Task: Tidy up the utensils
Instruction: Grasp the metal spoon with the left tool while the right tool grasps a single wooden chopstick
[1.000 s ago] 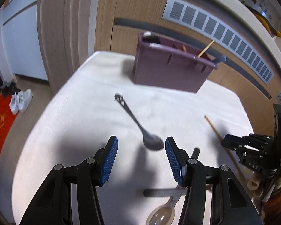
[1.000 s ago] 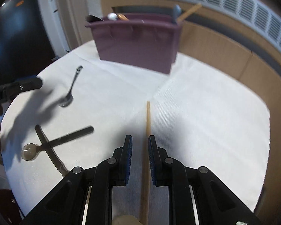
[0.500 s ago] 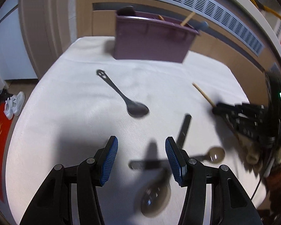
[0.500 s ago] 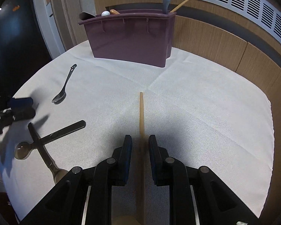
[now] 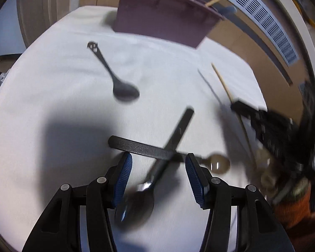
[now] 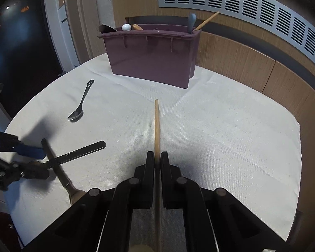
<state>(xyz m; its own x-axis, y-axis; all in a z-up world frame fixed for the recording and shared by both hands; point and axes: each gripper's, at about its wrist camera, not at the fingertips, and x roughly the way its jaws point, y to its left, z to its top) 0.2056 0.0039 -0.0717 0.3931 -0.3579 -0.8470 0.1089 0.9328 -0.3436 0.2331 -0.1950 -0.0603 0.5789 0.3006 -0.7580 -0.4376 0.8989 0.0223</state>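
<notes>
Two black-handled spoons [image 5: 157, 163] lie crossed on the white tablecloth [image 6: 220, 126] near its close edge, and my left gripper [image 5: 157, 175] hangs over the crossing with its blue pads spread wide. One handle runs away toward the purple caddy [image 6: 151, 54]; the other lies across, its bowl to the right. Beyond them a small dark spoon [image 5: 115, 79] lies alone, handle toward the caddy, with bare cloth around it. My right gripper [image 6: 157, 163] is clamped on a wooden stick [image 6: 156, 126], whose long axis points straight ahead to the caddy at the far edge.
</notes>
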